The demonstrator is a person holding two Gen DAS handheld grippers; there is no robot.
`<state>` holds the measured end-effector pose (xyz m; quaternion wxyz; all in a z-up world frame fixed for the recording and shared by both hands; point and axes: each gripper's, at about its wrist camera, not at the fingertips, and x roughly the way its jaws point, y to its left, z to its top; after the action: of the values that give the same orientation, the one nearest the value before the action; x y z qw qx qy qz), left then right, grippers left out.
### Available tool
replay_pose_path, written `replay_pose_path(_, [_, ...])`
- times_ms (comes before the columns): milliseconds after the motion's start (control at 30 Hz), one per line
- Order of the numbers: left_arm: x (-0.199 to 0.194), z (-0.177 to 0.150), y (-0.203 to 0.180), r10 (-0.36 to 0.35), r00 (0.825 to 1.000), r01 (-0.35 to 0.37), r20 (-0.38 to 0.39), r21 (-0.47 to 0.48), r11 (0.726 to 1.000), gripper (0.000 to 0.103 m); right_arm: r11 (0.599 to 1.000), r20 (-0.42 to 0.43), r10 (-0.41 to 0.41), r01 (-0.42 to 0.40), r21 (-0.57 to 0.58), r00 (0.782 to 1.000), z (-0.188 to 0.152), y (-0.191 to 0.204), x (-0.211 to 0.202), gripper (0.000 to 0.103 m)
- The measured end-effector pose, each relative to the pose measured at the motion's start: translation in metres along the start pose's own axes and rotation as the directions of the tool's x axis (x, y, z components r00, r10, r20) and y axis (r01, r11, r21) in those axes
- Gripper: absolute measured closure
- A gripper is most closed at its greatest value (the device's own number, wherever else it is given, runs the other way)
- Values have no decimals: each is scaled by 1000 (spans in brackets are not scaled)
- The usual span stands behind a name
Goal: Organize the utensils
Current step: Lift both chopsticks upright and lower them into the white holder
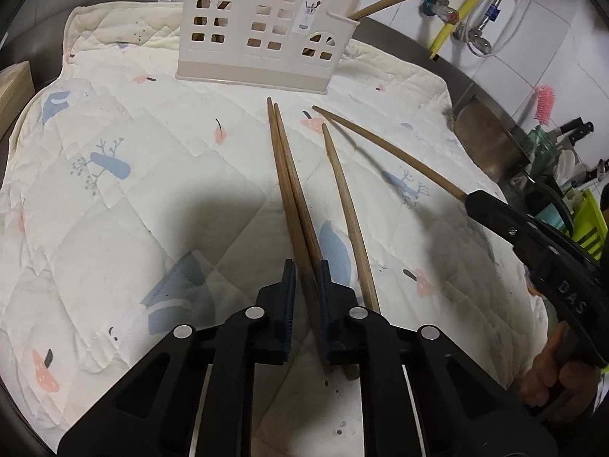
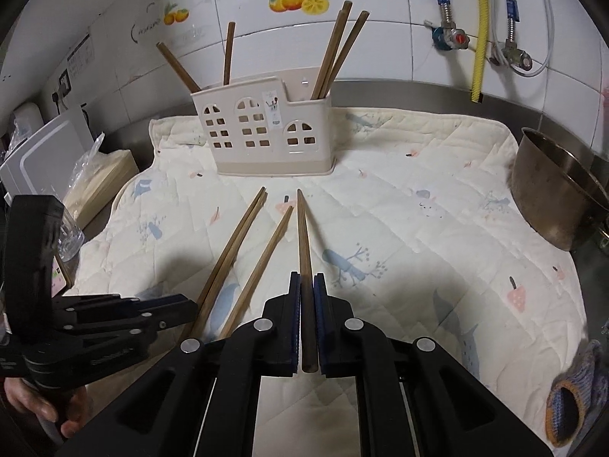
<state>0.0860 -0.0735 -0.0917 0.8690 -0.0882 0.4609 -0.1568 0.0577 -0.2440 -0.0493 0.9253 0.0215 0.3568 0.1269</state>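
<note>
A cream utensil holder (image 1: 262,38) (image 2: 266,133) with window cut-outs stands at the back of the quilted cloth, with several wooden chopsticks upright in it. In the left wrist view my left gripper (image 1: 306,266) is shut on a pair of chopsticks (image 1: 289,175) that lie side by side on the cloth. A single chopstick (image 1: 342,205) (image 2: 262,262) lies loose just to their right. My right gripper (image 2: 304,278) is shut on one chopstick (image 2: 302,236) that points toward the holder, its tip raised off the cloth. Each gripper shows in the other's view: the right gripper (image 1: 472,200), the left gripper (image 2: 190,304).
The quilted cloth (image 2: 418,209) covers the metal counter. A steel bowl (image 2: 552,190) sits at its right edge, a wooden box (image 2: 102,179) and a glass (image 2: 70,236) at its left. Valves and hoses (image 2: 475,38) hang on the tiled wall behind.
</note>
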Motion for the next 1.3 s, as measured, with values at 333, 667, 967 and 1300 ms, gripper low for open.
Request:
replay_pose_path(333, [2, 2, -7, 86, 996, -86, -4, -1, 996, 94, 1000, 5, 8, -8, 5, 1000, 0, -3, -1, 96])
replay_pose_path(667, [8, 1, -13, 136, 991, -136, -12, -8, 991, 94, 1000, 3, 8, -8, 14, 1000, -4, -9, -3, 96])
replay_pose_path(967, [-2, 4, -13, 144, 990, -144, 4, 35, 989, 96, 1000, 25, 12, -12, 6, 1000, 1, -8, -10, 96])
replay_pose_path(1300, [-63, 39, -10, 121, 980, -136, 155, 95, 986, 98, 998, 131, 16, -8, -60, 991, 47, -3, -36, 96])
